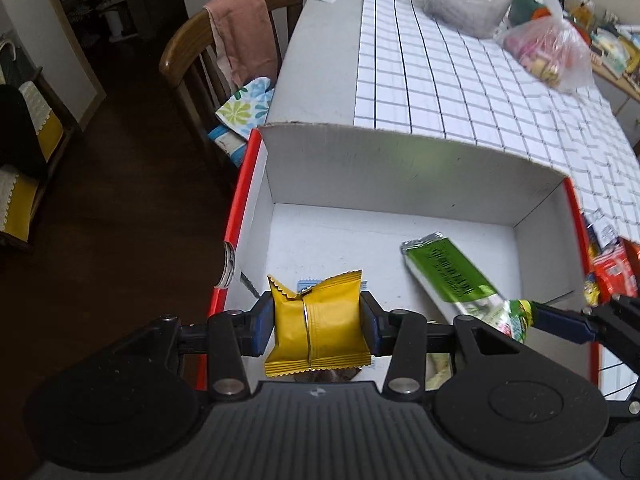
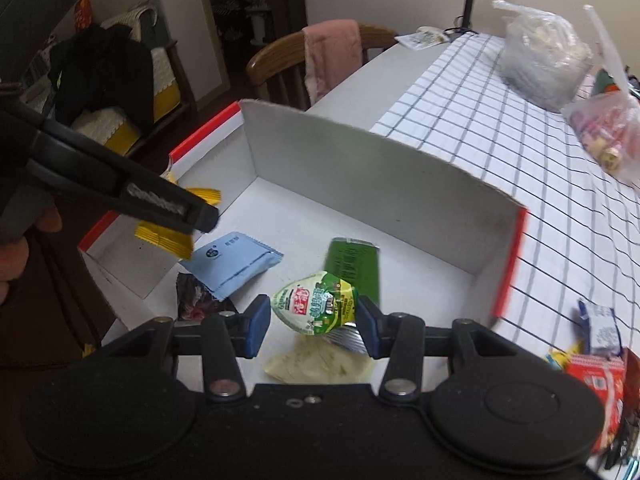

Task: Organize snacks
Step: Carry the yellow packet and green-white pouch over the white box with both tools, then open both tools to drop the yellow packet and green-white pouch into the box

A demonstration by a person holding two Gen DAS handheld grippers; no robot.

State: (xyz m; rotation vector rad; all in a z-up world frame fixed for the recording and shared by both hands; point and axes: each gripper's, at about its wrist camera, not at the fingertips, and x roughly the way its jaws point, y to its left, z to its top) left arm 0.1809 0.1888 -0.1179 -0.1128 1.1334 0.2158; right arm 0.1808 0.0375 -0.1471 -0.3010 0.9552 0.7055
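Note:
My left gripper [image 1: 316,322] is shut on a yellow snack packet [image 1: 318,326] and holds it over the near left part of the white box with red rim [image 1: 400,172]. It shows in the right wrist view [image 2: 172,216] too. My right gripper [image 2: 314,322] is shut on a green and white snack packet [image 2: 316,308] above the box floor [image 2: 400,248]; the same packet shows in the left wrist view [image 1: 452,276]. A blue packet [image 2: 230,260], a dark packet [image 2: 196,298] and a pale packet [image 2: 320,364] lie in the box.
The box stands on a table with a white checked cloth [image 1: 460,80]. More snacks [image 2: 592,364] lie on the cloth right of the box. Plastic bags [image 1: 540,40] sit at the far end. A wooden chair with a pink towel [image 1: 240,32] stands at the table's left.

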